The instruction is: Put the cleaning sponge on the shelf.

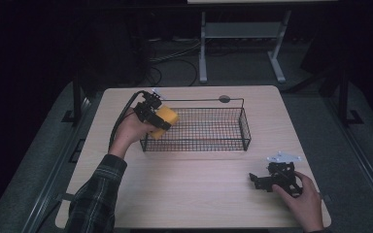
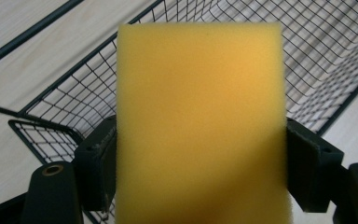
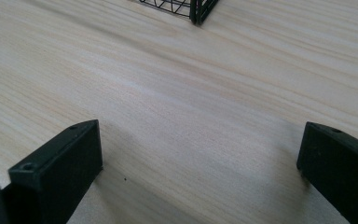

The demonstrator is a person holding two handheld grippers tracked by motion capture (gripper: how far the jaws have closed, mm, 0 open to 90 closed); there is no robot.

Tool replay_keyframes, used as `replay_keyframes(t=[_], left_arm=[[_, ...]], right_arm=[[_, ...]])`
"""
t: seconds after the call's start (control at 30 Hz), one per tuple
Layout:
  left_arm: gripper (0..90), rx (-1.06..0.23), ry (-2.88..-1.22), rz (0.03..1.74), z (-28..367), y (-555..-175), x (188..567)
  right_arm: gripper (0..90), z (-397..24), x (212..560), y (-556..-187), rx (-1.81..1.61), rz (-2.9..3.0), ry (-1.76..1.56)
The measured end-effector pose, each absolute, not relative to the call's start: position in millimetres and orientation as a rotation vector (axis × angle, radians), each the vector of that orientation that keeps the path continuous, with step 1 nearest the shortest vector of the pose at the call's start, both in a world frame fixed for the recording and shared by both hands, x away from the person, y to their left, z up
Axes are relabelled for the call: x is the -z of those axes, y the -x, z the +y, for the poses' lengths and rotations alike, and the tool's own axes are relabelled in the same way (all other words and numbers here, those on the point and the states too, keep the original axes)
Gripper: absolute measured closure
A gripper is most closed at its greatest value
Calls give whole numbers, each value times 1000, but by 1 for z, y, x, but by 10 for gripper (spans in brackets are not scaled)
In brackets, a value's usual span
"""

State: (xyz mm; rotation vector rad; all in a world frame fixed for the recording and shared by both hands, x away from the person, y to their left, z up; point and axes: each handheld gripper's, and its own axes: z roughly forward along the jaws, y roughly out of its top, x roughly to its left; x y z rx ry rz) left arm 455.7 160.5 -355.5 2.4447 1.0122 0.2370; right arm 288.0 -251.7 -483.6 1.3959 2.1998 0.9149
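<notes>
Hidden behind the sponge [image 2: 200, 121] in the left gripper view: most of the space between the jaws and the near part of the basket [image 2: 335, 51] floor beyond it. Cut off at the bottom edge there, the sponge's lower end, so no telling how deep it sits in the grip. Hard to make out from above: the jaws of the left gripper [image 1: 154, 116], dark against the dark wire and partly covered by the hand. A plain yellow block of foam, rectangular, fine-pored, smooth-faced, with no second layer in sight. Clamped at both long sides by the left gripper's black pads [image 2: 100, 158], jaws standing wide around it. Held above the left end of the black wire basket [image 1: 199, 128], just over its rim, with mesh floor and walls directly ahead of the jaws. Seen from above but not from either gripper: the whole table [image 1: 194, 194], the basket's long handle bar, a plaid sleeve [image 1: 94, 194]. The right gripper [image 1: 267, 180] rests low near the table's front right corner, well apart from the basket. Close up in the right gripper view: jaws spread wide with bare wood grain between them, and a basket corner [image 3: 193, 9] far ahead at the top edge.
</notes>
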Motion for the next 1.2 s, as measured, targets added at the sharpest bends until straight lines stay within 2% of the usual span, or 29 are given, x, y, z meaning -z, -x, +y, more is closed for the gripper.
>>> replay_keyframes(t=[0.5,1.2], left_arm=[[237,-281,-2446,1026,155,-470,371],[237,-265,-2500,1019,156,-476,399]], right_arm=[[0,-252,484,-288,-915,2200,-1396],[0,-252,484,-288,-915,2200,-1396]])
